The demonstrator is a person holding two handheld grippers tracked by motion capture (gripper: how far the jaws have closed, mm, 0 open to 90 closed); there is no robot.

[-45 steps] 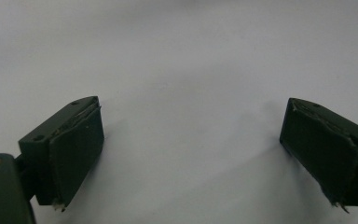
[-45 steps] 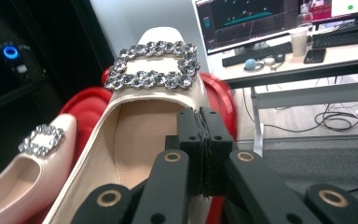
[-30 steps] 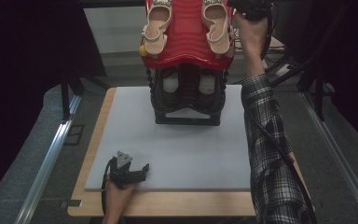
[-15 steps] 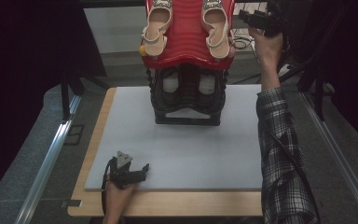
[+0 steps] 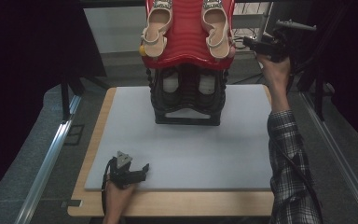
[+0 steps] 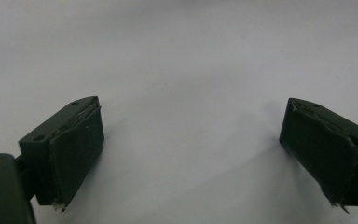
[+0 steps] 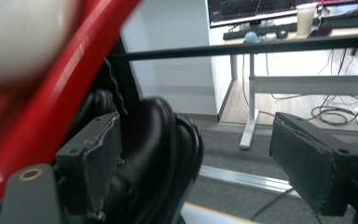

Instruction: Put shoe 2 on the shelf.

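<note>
My left gripper is resting wide open, empty, on the smooth grey worktop mat. Farther off, my right gripper is hovering open beside the ribbed red plastic shoe rack, its view showing glossy black shoes.

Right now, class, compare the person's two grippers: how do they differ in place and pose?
The left gripper rests low on the grey mat near the table's front edge; the right gripper is raised beside the red shoe rack. The left gripper faces bare mat; the right gripper faces the rack's black lower part. Both have open jaws holding nothing.
</note>
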